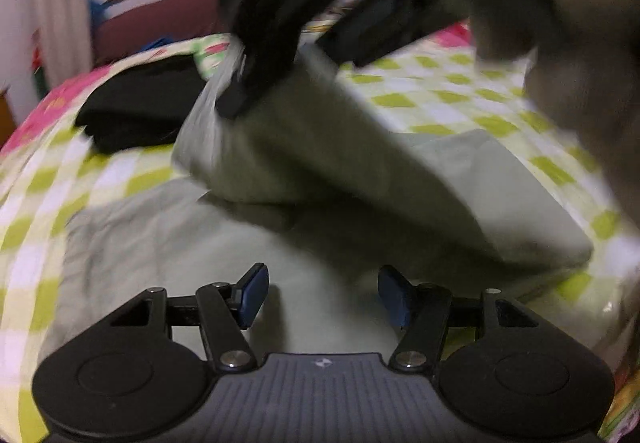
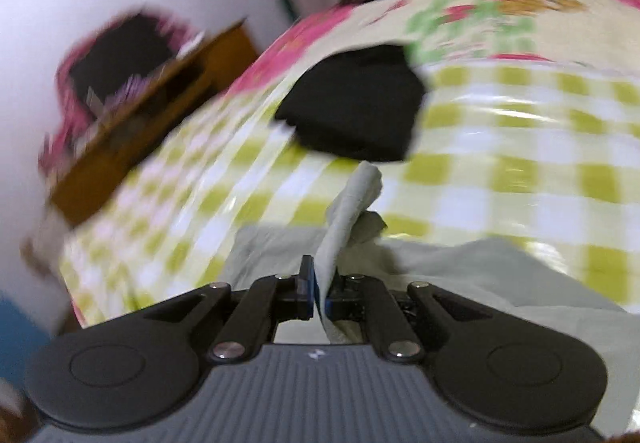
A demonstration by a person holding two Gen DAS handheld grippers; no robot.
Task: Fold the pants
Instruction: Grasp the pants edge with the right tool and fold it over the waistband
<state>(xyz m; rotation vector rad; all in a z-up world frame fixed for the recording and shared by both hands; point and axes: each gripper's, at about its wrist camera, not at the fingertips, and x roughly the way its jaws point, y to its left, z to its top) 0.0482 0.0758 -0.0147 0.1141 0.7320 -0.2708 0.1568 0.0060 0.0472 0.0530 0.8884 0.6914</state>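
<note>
The pale green pants (image 1: pixel 360 203) lie spread on a checked cloth (image 1: pixel 440 91) of green and white squares with a pink flowered border; the surface under it looks like a bed, though blur makes that hard to confirm. The right tongs (image 2: pixel 320 293) are pinched tight on an edge of the pants, a narrow strip of fabric standing up out of the closed jaws, and from the left wrist view that same corner is seen lifted clear of the cloth with the leg draping down behind it. Holding the edge high like this lets the fabric hang free, so it can probably be carried over the part that lies flat and laid down as a fold. The left tongs (image 1: pixel 322 297) hang just above the flat part of the pants with the jaws standing partly apart and nothing between the blue pads (image 1: pixel 252 295), seemingly placed to steady or press the lower layer. A folded black garment (image 2: pixel 356 111) sits farther back on the cloth, apart from the pants, likely a piece already done.
</note>
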